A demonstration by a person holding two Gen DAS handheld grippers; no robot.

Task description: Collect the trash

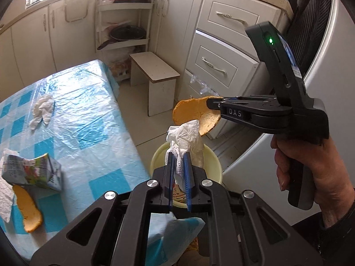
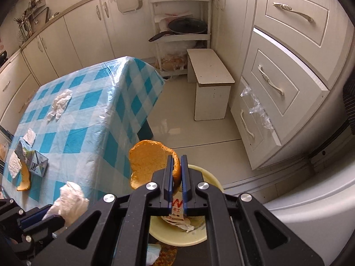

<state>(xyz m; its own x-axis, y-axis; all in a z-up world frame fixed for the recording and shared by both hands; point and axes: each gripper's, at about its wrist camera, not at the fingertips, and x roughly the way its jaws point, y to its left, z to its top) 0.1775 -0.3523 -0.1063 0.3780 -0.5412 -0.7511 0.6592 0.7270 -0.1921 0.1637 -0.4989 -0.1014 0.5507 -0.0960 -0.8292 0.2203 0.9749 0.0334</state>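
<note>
We have the left gripper (image 1: 178, 173) clamped on a soft, light crumpled tissue (image 1: 188, 137) and the right gripper (image 2: 176, 170) pinching a stiff, curled peel (image 2: 150, 161) by its edge, both above the yellow bin (image 1: 213, 155) at six o'clock.

Cream cabinets (image 2: 286, 71), tiled floor (image 2: 199, 133)

Blue-checked tablecloth (image 2: 93, 119), small white stool (image 2: 210, 71) beside cream drawers (image 2: 286, 71), dark pan (image 2: 186, 27) on corner shelf (image 2: 179, 37)
</note>
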